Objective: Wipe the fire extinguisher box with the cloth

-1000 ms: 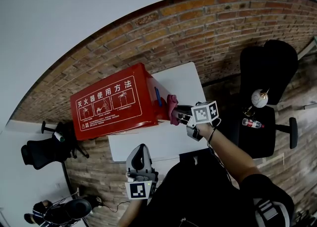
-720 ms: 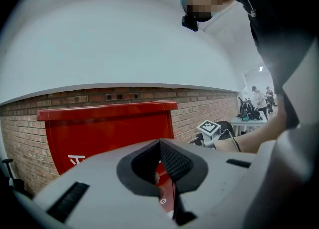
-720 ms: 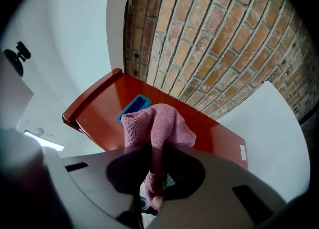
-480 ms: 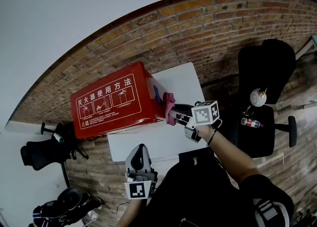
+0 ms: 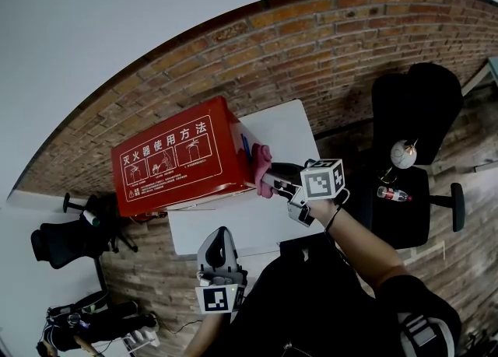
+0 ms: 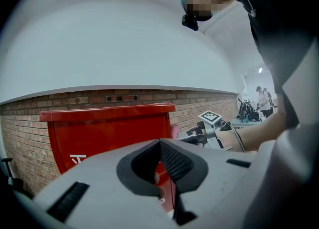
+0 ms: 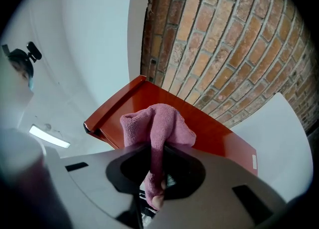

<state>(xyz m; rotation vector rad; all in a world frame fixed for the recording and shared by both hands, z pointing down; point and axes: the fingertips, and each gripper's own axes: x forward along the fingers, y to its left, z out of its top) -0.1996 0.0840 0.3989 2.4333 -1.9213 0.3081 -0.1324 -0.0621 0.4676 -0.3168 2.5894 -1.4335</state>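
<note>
Right gripper view first: the right gripper (image 7: 157,173) has its jaws clamped on a pink cloth (image 7: 158,123). A strip of it runs down between the pads and the rest is bunched into a soft wad out front. That's a sensible hold, I'd say, because the wad meets the paint rather than the hard jaw tips. The wad is up against the red fire extinguisher box (image 7: 219,138), on the end face at the person's right, near the raised lip along one edge. In the head view the box stands on a white table (image 5: 272,219) with brickwork (image 6: 75,101) behind it, so this end and the printed front look like the easy sides to reach. The left gripper (image 5: 221,232) hangs low by the table's near edge, well apart from the box. Its own view shows the jaws drawn together with only a sliver of red showing between them and nothing pinched, parked, I'd guess, to leave the wiping arm room. As for room to move, bare table lies beside that end face, so strokes along it look free. The lip and the corners are where the cloth could snag or slide off. A small blue fitting (image 5: 246,148) sits on that face right by the cloth, too small to identify. The black chair (image 5: 416,106) is well clear.
</note>
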